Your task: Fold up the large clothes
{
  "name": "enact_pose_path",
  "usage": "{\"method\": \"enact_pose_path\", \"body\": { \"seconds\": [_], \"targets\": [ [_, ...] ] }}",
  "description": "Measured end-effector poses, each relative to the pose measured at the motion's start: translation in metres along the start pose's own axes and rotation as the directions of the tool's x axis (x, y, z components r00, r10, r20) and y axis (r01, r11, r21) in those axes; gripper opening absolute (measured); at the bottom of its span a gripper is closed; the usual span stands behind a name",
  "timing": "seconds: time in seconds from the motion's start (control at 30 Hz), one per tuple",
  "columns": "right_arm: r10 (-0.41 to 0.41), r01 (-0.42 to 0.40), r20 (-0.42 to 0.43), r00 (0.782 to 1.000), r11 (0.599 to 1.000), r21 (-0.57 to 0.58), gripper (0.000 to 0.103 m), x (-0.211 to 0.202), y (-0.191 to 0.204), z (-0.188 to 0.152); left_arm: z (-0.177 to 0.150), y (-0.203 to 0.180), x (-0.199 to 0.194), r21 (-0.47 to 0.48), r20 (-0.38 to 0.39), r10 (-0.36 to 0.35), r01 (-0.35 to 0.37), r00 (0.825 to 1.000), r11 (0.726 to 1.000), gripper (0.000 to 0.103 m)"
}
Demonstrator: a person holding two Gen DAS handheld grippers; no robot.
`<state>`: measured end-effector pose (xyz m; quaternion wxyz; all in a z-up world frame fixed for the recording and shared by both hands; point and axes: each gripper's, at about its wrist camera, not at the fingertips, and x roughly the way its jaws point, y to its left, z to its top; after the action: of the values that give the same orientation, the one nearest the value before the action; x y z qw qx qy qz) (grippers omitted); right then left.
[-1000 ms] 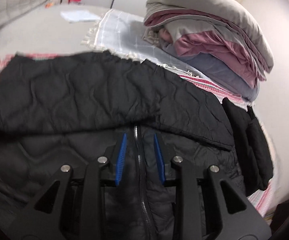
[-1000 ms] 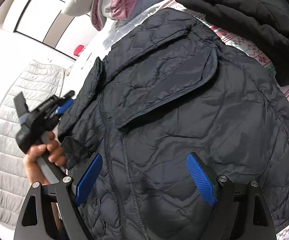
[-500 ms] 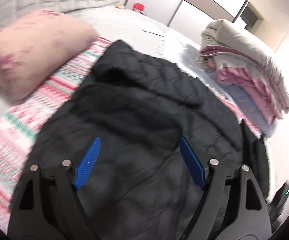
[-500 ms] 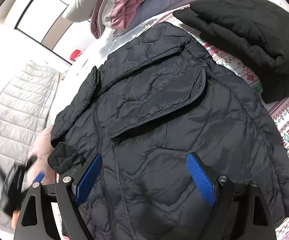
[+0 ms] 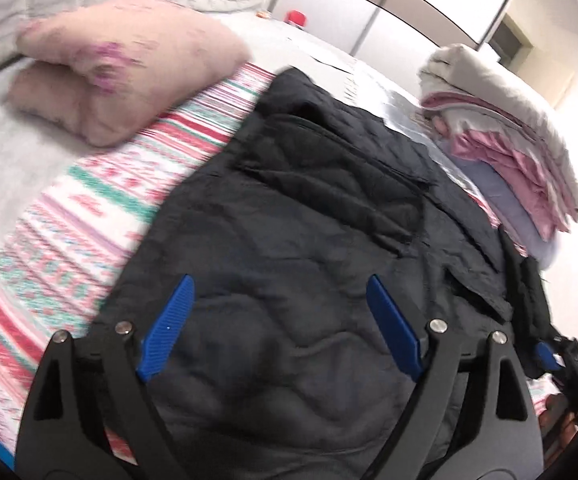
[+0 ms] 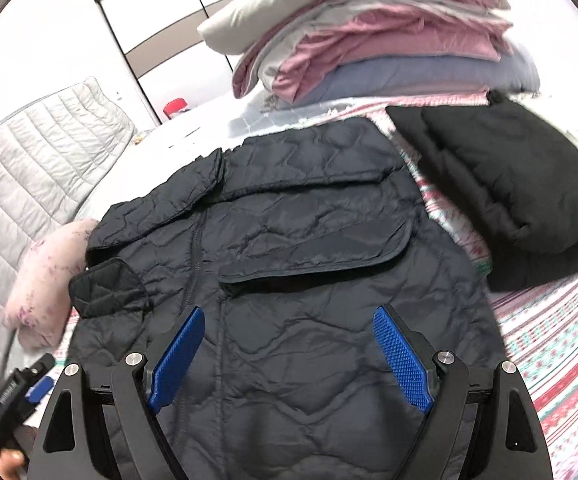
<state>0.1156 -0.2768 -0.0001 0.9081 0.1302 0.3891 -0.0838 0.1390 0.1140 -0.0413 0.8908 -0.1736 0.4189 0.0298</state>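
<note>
A black quilted jacket (image 6: 301, 264) lies flat on the bed with both sleeves folded across its front; it also shows in the left wrist view (image 5: 309, 248). My left gripper (image 5: 279, 292) is open and empty above the jacket's lower left part. My right gripper (image 6: 287, 322) is open and empty above the jacket's lower middle, beside the zipper. The left gripper also shows at the lower left edge of the right wrist view (image 6: 13, 396). The right gripper shows at the right edge of the left wrist view (image 5: 561, 360).
A striped red, green and white blanket (image 5: 69, 216) covers the bed. A pink pillow (image 5: 121, 64) lies at the left. A stack of folded bedding (image 6: 377, 36) stands at the back. A folded black garment (image 6: 513, 196) lies at the right. A quilted headboard (image 6: 29, 168) is behind.
My left gripper opened, let go of the sleeve and drew back to the jacket's lower left. The right gripper stayed open and pulled back a little, with the view tilting upright.
</note>
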Motion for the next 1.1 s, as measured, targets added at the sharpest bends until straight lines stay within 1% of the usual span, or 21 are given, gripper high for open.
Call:
{"method": "enact_pose_path", "body": {
  "seconds": [0.13,0.23,0.3,0.37,0.47,0.53,0.63,0.67,0.77,0.8,0.87,0.97,1.03,1.07,1.1],
  "targets": [
    [-0.109,0.108,0.07,0.992,0.994,0.019,0.088,-0.021,-0.028,-0.002,0.001,0.038,-0.015,-0.035,0.001,0.043,-0.043,0.999,0.998,0.088],
    [-0.142,0.141,0.06,0.988,0.99,0.026,0.088,-0.035,-0.053,-0.005,-0.002,0.065,-0.024,-0.039,-0.011,0.069,-0.069,0.998,0.997,0.088],
    [-0.169,0.167,0.04,0.985,0.985,0.048,0.088,-0.039,-0.072,-0.009,-0.006,0.081,-0.029,-0.037,-0.018,0.075,-0.076,0.997,0.996,0.088],
    [-0.209,0.208,0.001,0.978,0.975,0.081,0.088,-0.042,-0.095,-0.016,-0.011,0.092,-0.032,-0.031,-0.031,0.074,-0.075,0.997,0.997,0.088],
    [-0.246,0.25,-0.056,0.968,0.963,0.098,0.087,-0.046,-0.12,-0.027,-0.019,0.104,-0.037,-0.017,-0.047,0.056,-0.057,0.997,0.998,0.088],
    [-0.267,0.276,-0.092,0.959,0.956,0.104,0.087,-0.049,-0.132,-0.036,-0.024,0.11,-0.038,-0.014,-0.057,0.058,-0.058,0.997,0.998,0.088],
    [-0.297,0.317,-0.162,0.941,0.941,0.117,0.087,-0.043,-0.147,-0.05,-0.028,0.115,-0.037,-0.019,-0.067,0.048,-0.05,0.997,0.999,0.087],
    [-0.292,0.32,-0.196,0.936,0.939,0.127,0.087,-0.04,-0.152,-0.054,-0.03,0.115,-0.037,-0.022,-0.072,0.041,-0.043,0.997,0.999,0.086],
    [-0.219,0.265,-0.239,0.946,0.947,0.182,0.087,-0.035,-0.16,-0.061,-0.034,0.112,-0.034,-0.022,-0.078,0.027,-0.029,0.997,0.999,0.085],
    [-0.202,0.253,-0.256,0.945,0.949,0.187,0.087,-0.032,-0.161,-0.064,-0.035,0.109,-0.033,-0.017,-0.083,0.023,-0.024,0.996,1.0,0.085],
    [-0.191,0.249,-0.293,0.937,0.953,0.173,0.086,-0.026,-0.157,-0.07,-0.039,0.102,-0.027,-0.008,-0.103,0.011,-0.012,0.995,1.0,0.085],
    [-0.15,0.221,-0.36,0.921,0.961,0.166,0.079,-0.012,-0.152,-0.081,-0.044,0.095,-0.016,-0.008,-0.14,0.001,-0.003,0.99,1.0,0.082],
    [-0.116,0.198,-0.366,0.923,0.961,0.195,0.075,-0.01,-0.154,-0.083,-0.047,0.094,-0.007,-0.029,-0.178,-0.003,-0.002,0.984,1.0,0.075],
    [-0.091,0.178,-0.36,0.928,0.96,0.216,0.071,-0.011,-0.156,-0.084,-0.049,0.095,-0.002,-0.045,-0.201,-0.011,0.002,0.979,0.999,0.065],
    [-0.059,0.153,-0.357,0.932,0.958,0.242,0.061,-0.011,-0.158,-0.085,-0.051,0.095,0.001,-0.059,-0.217,-0.017,0.004,0.976,0.998,0.05]
  ]
}}
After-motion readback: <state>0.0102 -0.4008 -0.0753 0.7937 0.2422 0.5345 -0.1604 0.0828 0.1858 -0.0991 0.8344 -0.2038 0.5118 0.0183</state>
